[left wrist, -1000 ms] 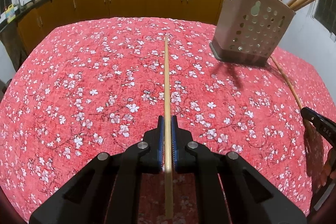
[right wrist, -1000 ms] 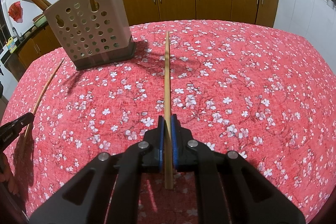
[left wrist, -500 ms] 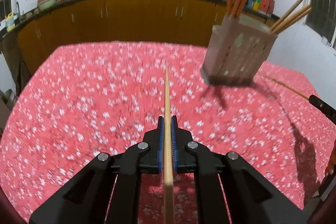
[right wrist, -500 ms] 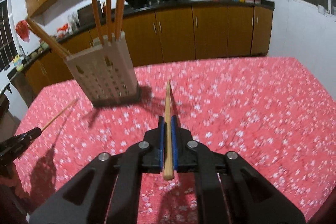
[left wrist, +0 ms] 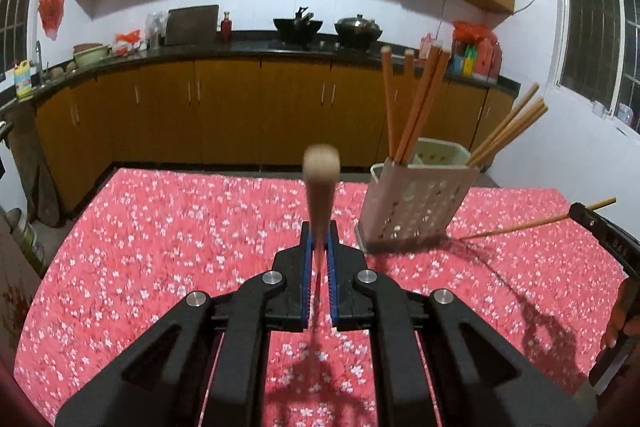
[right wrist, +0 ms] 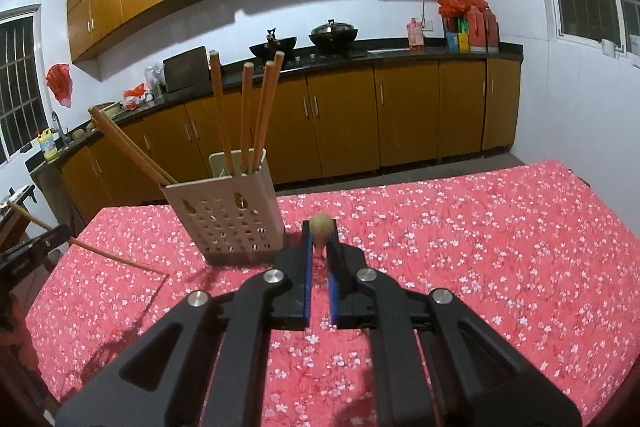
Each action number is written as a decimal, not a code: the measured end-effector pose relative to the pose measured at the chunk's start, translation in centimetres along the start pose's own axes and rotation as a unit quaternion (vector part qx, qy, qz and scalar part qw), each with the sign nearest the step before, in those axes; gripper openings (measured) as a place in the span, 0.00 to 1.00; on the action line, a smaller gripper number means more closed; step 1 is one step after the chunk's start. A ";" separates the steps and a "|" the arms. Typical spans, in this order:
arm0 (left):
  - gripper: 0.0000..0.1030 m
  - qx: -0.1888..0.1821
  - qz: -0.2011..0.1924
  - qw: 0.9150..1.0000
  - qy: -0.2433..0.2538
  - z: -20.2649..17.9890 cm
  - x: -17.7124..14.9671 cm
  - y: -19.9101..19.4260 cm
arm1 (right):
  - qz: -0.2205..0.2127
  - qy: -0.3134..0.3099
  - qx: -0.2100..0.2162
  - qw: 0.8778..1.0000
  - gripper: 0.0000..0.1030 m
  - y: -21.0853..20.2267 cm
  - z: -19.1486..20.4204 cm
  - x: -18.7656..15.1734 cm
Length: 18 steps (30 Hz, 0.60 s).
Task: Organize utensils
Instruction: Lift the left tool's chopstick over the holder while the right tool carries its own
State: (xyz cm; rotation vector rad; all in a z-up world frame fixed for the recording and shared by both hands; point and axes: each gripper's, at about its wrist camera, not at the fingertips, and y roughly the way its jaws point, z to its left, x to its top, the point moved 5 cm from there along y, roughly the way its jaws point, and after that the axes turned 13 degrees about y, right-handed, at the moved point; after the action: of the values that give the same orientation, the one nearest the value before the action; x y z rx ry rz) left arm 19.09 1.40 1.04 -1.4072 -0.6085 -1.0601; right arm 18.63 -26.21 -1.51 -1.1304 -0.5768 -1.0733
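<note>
My left gripper [left wrist: 319,233] is shut on a wooden chopstick [left wrist: 320,187], held above the table and tilted up toward the camera. My right gripper [right wrist: 320,233] is shut on another wooden chopstick [right wrist: 322,227], also raised end-on. A perforated pale utensil holder [left wrist: 414,205] stands on the table with several chopsticks [left wrist: 416,107] leaning in it; it also shows in the right wrist view [right wrist: 224,215]. The right gripper with its chopstick [left wrist: 520,227] shows at the left view's right edge. The left gripper with its chopstick [right wrist: 116,259] shows at the right view's left edge.
The table wears a red floral cloth [left wrist: 160,247], also in the right wrist view [right wrist: 480,247]. Wooden kitchen cabinets [left wrist: 240,115] and a dark counter with woks [left wrist: 298,25] run behind the table. A white wall [right wrist: 580,107] lies to the right.
Both grippers have lifted their chopsticks off the cloth and tilted them up, so the sticks now point toward the cameras. The holder now appears lower and farther away.
</note>
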 end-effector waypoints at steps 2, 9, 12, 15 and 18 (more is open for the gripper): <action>0.07 -0.001 -0.007 1.000 0.002 -0.2 0.5 -0.3 | -0.010 0.002 0.002 1.000 0.07 -0.5 0.1 0.6; 0.07 -0.012 -0.048 0.999 0.011 -1.2 3.2 -2.0 | -0.044 0.013 0.053 0.998 0.07 -4.0 1.7 4.4; 0.07 -0.021 -0.074 0.997 0.014 -2.0 5.1 -3.0 | -0.066 0.010 0.083 0.994 0.07 -5.7 3.2 6.2; 0.07 -0.036 -0.105 0.994 0.015 -3.0 7.3 -4.1 | -0.090 0.004 0.109 0.990 0.07 -7.0 5.0 7.7; 0.07 -0.044 -0.142 0.989 0.010 -3.7 9.5 -5.3 | -0.123 0.000 0.137 0.983 0.07 -8.3 7.0 9.5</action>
State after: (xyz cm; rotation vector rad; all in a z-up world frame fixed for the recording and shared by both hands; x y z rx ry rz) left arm 17.90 -3.56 11.35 -1.4108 -0.7716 -1.3392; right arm 16.06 -23.70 12.46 -0.8331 -0.8534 -1.1622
